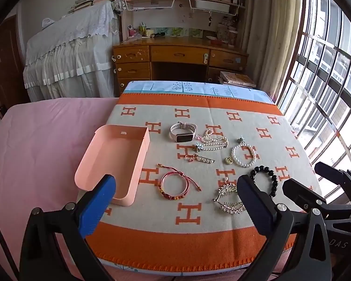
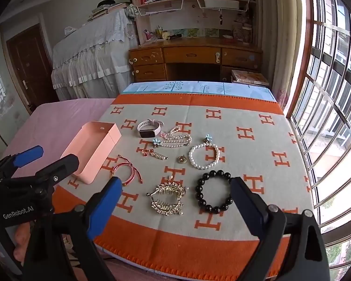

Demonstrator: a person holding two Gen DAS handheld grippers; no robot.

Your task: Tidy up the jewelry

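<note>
Left tool jaws apart, nothing between them, tilted down over the blanket. Pink box sits just ahead of its left finger, open side up, likely placed to receive the pieces. Ahead, left to right: red cord bracelet, watch, gold comb. Right tool also apart and empty; black bead bracelet lies just ahead, near its right finger. Nothing boxed yet. Readable: "GenRobot.AI" on the left tool body; repeated "H" on the blanket.
</note>
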